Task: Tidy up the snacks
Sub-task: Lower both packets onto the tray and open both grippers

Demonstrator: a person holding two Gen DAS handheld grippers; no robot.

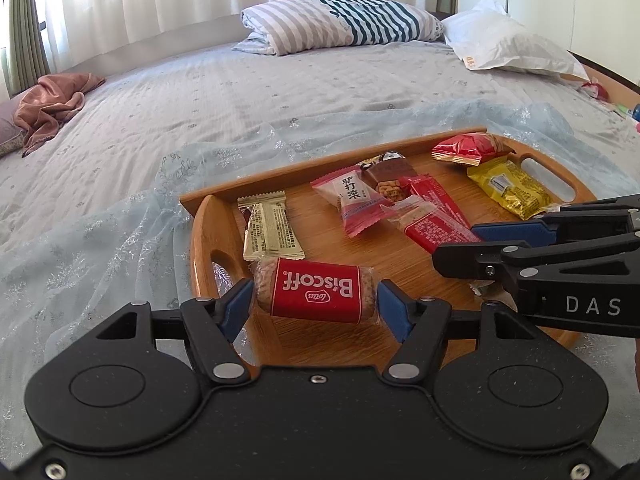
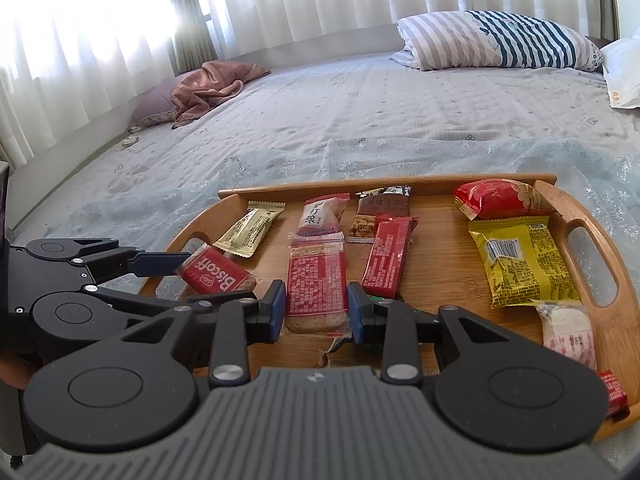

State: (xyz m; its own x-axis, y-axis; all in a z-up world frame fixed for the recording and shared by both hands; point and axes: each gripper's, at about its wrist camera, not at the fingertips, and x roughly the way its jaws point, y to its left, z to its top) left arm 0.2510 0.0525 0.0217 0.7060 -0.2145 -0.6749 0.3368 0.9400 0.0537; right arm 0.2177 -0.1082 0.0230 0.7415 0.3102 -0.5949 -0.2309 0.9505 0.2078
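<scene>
left gripper [image 1: 314, 304] at the tray's left end, clamped endwise on the biscoff pack [image 1: 316, 294], blue pads pressed against its two crimped ends. just ahead of that grip, a beige sachet [image 1: 270, 230] lying flat beside the wooden tray [image 1: 202, 226] handle. further right, beyond the fingertips, a pink candy packet [image 1: 352, 200], a brown snack bar [image 1: 390, 178] and a slim red bar [image 2: 390, 258]. right gripper [image 2: 316, 310] closed narrow on the near end of a clear-and-red wafer pack [image 2: 316, 280], far end stretching away over the tray floor. off to its right, a yellow packet [image 2: 520, 262], a red pouch [image 2: 498, 198] behind that, a white sweet [image 2: 570, 332] close by the right finger.

risks, as a judgement: endwise hold on soft crimps, so likely to buckle and slip free. two tools crowded side by side, so a knock between fingers plausible. loose wrapper scrap under the right tool, easy to drag along. tray on soft bedding, prone to tilt under a press.
</scene>
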